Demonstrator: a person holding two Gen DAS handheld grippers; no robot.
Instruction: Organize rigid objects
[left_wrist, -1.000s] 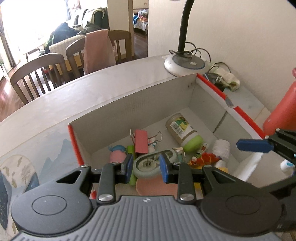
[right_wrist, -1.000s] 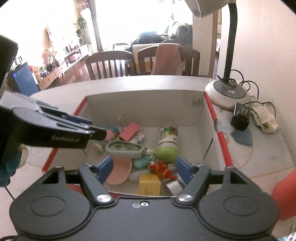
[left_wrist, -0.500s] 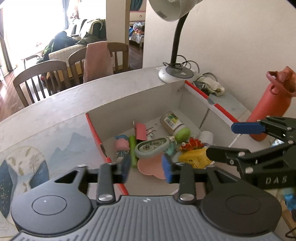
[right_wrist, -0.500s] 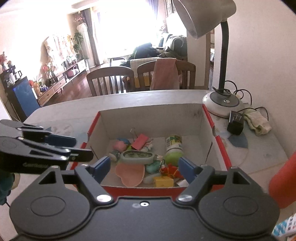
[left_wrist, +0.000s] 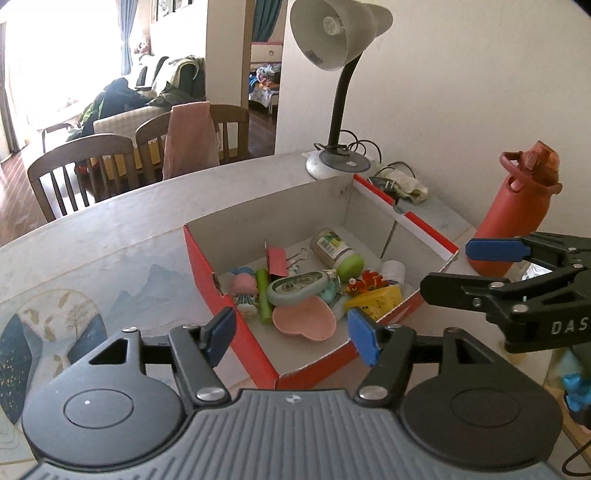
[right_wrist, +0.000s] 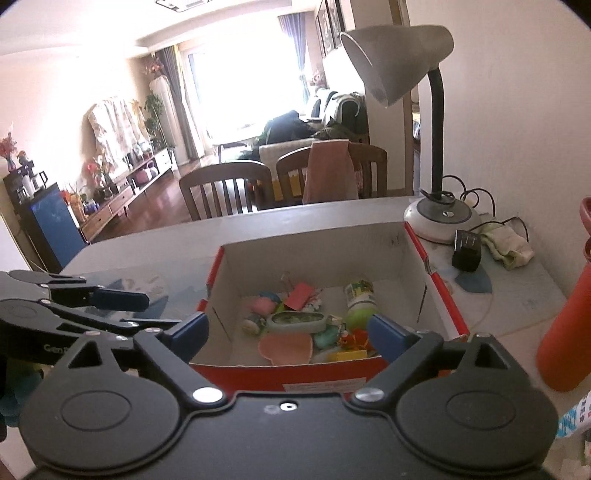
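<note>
Both tools spread wide, holding nothing: left gripper (left_wrist: 291, 334) low centre of its view, blue pads over the near red corner of the box (left_wrist: 424, 230); right gripper (right_wrist: 288, 334) low centre of its own view, pads flanking the near box wall (right_wrist: 325, 373). Inside the box, mid-frame, a loose heap: green oval case (left_wrist: 299, 288) resting on a pink heart dish (left_wrist: 304, 321), pink doll (left_wrist: 244, 286) and green stick (left_wrist: 263, 295) to its left, red binder clip (left_wrist: 277, 260) behind, jar with green cap (left_wrist: 338, 251) toward the upper right, yellow block (left_wrist: 375, 301) and orange toy (left_wrist: 369, 278) at the right. Box rim clear all round, with bare table (left_wrist: 110, 266) to the left in the left view, tighter on the right with the red bottle (left_wrist: 517, 210) just beyond the wall. Lamp (left_wrist: 338, 48) arching over the far right corner, base touching or just behind the box. Seen only from the left view: the bottle's lid and the patterned mat (left_wrist: 48, 325) at lower left. Seen only from the right view: black plug (right_wrist: 466, 253) and cloth (right_wrist: 508, 247) beside the lamp base, plus the left tool (right_wrist: 110, 299) at the left edge.
</note>
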